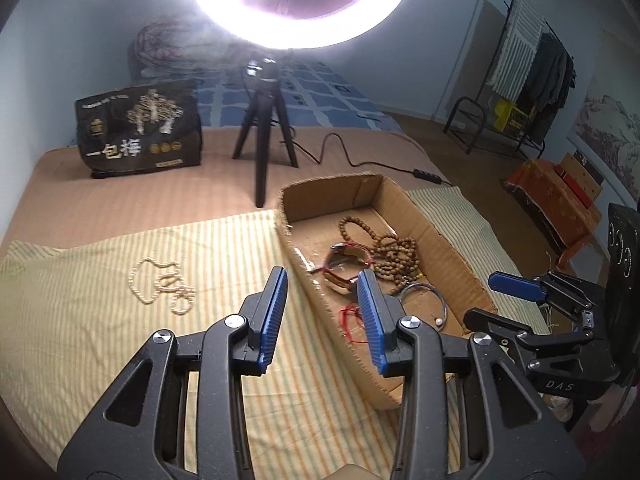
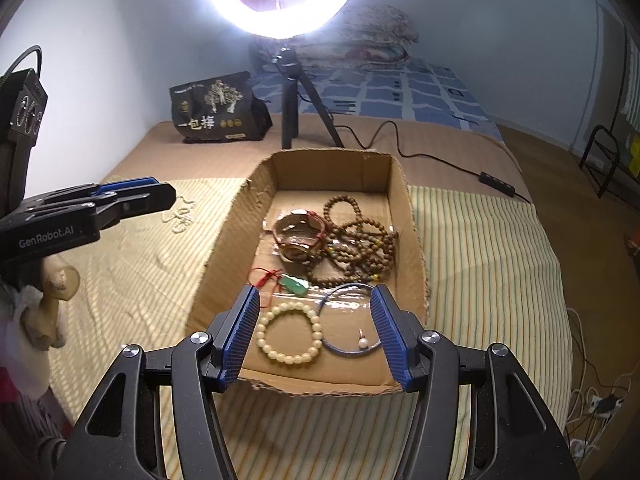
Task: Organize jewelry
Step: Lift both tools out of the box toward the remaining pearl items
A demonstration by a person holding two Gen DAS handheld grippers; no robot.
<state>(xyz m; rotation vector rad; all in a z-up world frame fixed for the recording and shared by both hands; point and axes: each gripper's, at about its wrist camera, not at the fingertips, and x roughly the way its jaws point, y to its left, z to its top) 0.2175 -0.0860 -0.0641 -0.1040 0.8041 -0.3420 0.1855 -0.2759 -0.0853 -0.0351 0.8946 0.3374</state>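
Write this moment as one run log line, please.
left hand-held gripper: open, empty | right hand-held gripper: open, empty | pearl necklace: outside, on cloth | cardboard box: holds other jewelry

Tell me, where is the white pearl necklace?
In the left wrist view, the pearl necklace lies on the striped cloth, outside the cardboard box, off its left side.

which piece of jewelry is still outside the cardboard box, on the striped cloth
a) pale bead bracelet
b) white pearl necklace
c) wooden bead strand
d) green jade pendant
b: the white pearl necklace lies on the striped cloth left of the cardboard box, while the other three lie inside the box.
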